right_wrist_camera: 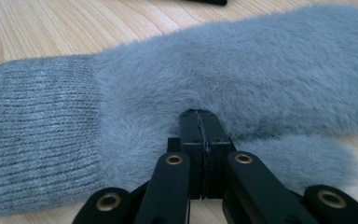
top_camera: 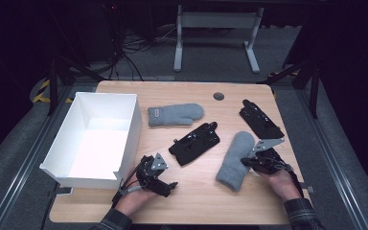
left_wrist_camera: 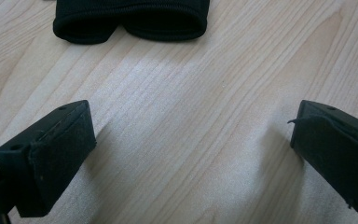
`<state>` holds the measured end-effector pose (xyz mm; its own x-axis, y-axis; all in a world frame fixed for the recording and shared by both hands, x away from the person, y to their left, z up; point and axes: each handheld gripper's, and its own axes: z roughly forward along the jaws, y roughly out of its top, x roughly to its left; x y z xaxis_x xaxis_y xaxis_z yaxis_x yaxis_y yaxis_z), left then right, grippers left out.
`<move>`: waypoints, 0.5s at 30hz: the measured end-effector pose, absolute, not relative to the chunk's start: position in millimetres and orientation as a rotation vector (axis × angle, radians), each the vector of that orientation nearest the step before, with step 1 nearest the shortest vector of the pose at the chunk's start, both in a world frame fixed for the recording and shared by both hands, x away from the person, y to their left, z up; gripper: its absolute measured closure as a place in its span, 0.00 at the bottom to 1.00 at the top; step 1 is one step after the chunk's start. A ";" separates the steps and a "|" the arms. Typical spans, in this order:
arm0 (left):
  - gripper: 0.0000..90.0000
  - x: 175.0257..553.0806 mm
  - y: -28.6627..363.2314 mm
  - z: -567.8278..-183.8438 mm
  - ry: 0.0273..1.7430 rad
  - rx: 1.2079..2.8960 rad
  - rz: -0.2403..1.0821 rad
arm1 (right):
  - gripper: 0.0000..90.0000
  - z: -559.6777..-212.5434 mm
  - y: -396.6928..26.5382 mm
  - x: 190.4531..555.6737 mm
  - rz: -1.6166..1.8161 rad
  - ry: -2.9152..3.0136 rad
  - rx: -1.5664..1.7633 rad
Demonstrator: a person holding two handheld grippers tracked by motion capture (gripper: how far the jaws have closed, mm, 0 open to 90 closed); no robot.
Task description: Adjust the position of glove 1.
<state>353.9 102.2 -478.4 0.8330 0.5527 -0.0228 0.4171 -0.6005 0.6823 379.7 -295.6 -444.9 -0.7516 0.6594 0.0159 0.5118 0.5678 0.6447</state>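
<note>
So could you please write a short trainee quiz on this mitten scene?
1. True or false: the left gripper is open over bare table.
2. What does the right gripper touch? A) black glove B) grey mitten C) box
3. How many grey mittens lie on the table?

Key:
1. True.
2. B, the near grey mitten; the jaws are shut against its fuzzy edge.
3. Two; the far mitten lies beside the white box.

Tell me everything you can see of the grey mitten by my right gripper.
The grey mitten lies flat on the wooden table, angled, cuff toward the person. Its body is fuzzy fleece-like fabric, its cuff ribbed knit, and a thumb sticks out sideways. The right gripper, jaws shut, presses its tips into the fuzz beside the thumb.
</note>
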 end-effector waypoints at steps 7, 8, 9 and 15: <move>0.00 353.8 102.1 -478.7 0.706 2.296 0.250 | 1.00 -445.7 -283.1 372.0 0.984 2.589 1.006; 0.00 353.8 102.0 -478.7 0.706 2.296 0.250 | 1.00 -445.5 -279.3 370.1 0.983 2.593 1.005; 0.00 353.9 102.2 -478.3 0.704 2.300 0.246 | 1.00 -445.7 -276.7 369.2 0.986 2.594 1.003; 0.00 353.9 102.0 -478.7 0.705 2.296 0.250 | 1.00 -445.8 -252.6 363.3 0.997 2.623 0.970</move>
<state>353.9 102.0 -478.7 0.8322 0.5541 -0.0221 0.4166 -0.5984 0.6844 363.3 -252.6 -445.8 -0.7731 0.6308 0.0659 0.5154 0.5643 0.6450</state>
